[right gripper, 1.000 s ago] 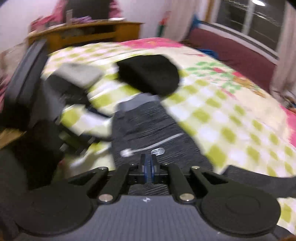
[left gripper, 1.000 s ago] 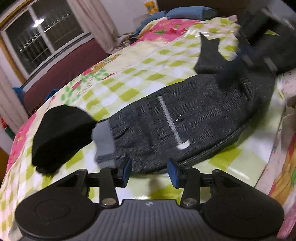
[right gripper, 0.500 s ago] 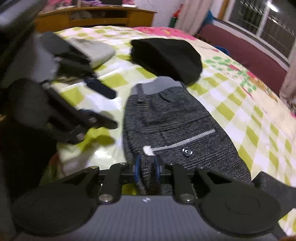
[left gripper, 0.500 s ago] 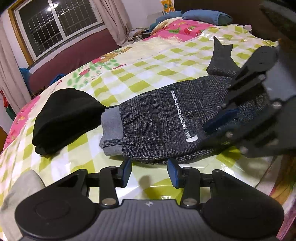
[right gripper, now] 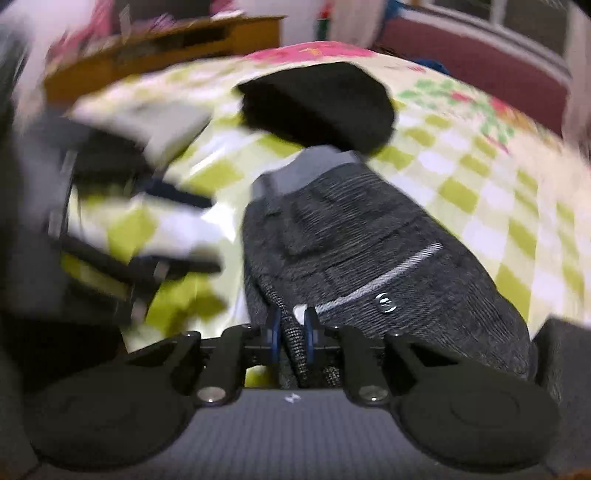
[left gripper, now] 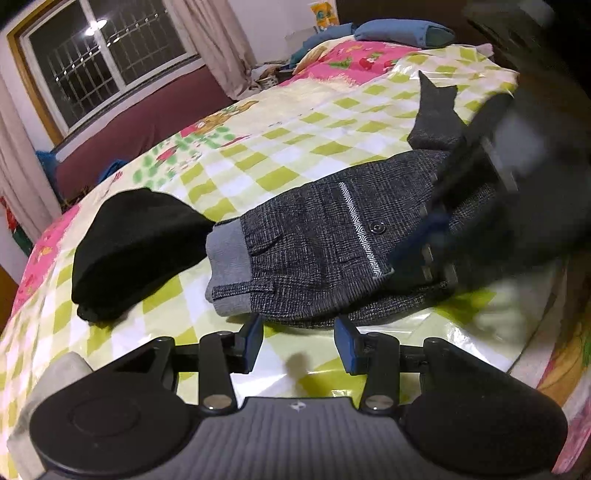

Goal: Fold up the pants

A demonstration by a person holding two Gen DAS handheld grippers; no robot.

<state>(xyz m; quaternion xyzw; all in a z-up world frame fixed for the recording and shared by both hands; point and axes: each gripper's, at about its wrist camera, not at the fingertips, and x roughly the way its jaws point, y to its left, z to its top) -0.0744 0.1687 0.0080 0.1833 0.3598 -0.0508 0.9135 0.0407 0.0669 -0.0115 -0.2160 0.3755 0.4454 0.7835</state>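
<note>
Dark grey tweed pants lie folded on the checked bedspread, grey waistband lining toward a black garment. My left gripper hovers open just short of their near edge, nothing between its blue pads. In the left wrist view my right gripper shows blurred, tips down on the pants by the white pocket stripe. In its own view the right gripper has its jaws closing, with a raised fold of the pants pinched between the pads. The left gripper is a blur at the left there.
A folded black garment lies beside the waistband, and a light grey cloth sits at the bed's near left corner. Blue pillows rest at the far end. A wooden cabinet stands past the bed. The bed edge drops off at the right.
My right gripper came in from the upper right, dropped onto the pants near the pocket stripe and took a fold between its pads. The left gripper stayed put, still open.
</note>
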